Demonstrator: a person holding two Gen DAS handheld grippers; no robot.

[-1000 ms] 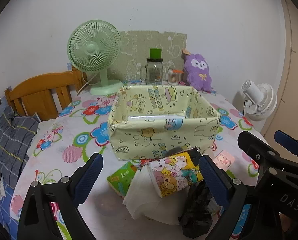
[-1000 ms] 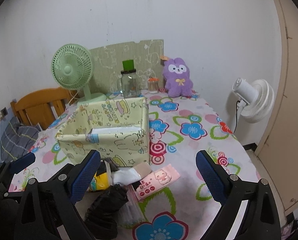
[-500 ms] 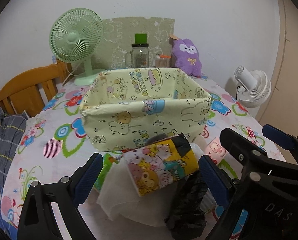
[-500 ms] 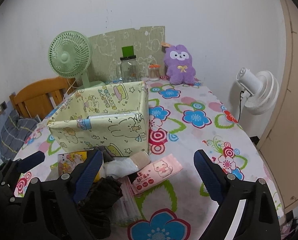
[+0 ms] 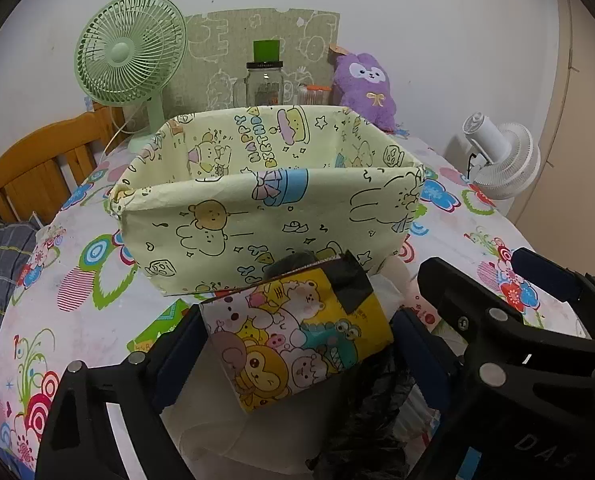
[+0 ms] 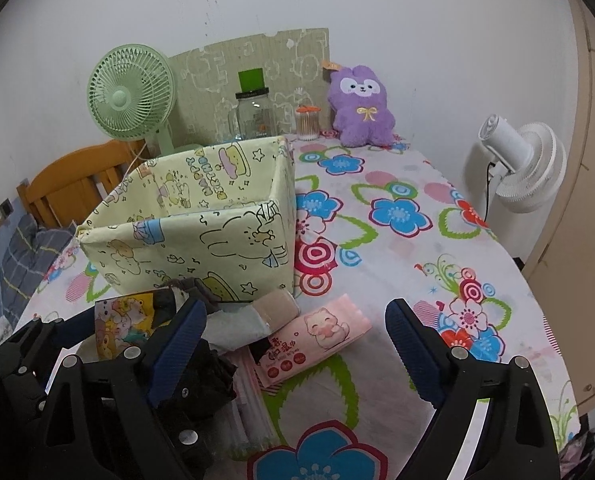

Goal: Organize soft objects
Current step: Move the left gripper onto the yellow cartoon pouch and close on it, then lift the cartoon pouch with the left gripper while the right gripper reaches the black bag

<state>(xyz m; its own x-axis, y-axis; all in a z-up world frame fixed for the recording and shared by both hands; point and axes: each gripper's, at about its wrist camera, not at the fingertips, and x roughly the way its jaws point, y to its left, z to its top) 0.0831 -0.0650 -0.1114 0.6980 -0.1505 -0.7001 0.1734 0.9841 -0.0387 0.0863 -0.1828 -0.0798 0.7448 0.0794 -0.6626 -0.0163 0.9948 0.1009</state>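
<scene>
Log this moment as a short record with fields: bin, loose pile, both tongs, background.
bin: yellow cartoon-print fabric bin, open top, nothing visible inside
pile: cartoon-print pack, pink tissue pack, black bag and white tissue lie in front of the bin
left tongs: closing, straddling the cartoon-print pack, pads not yet pressing it
right tongs: open, over the pink tissue pack
background: green fan, glass jar, purple plush, white fan

Pale yellow cartoon-print fabric box (image 5: 265, 216), flower-patterned tablecloth (image 6: 397, 240), purple plush (image 6: 361, 106), pink tissue pack (image 6: 317, 336).
</scene>
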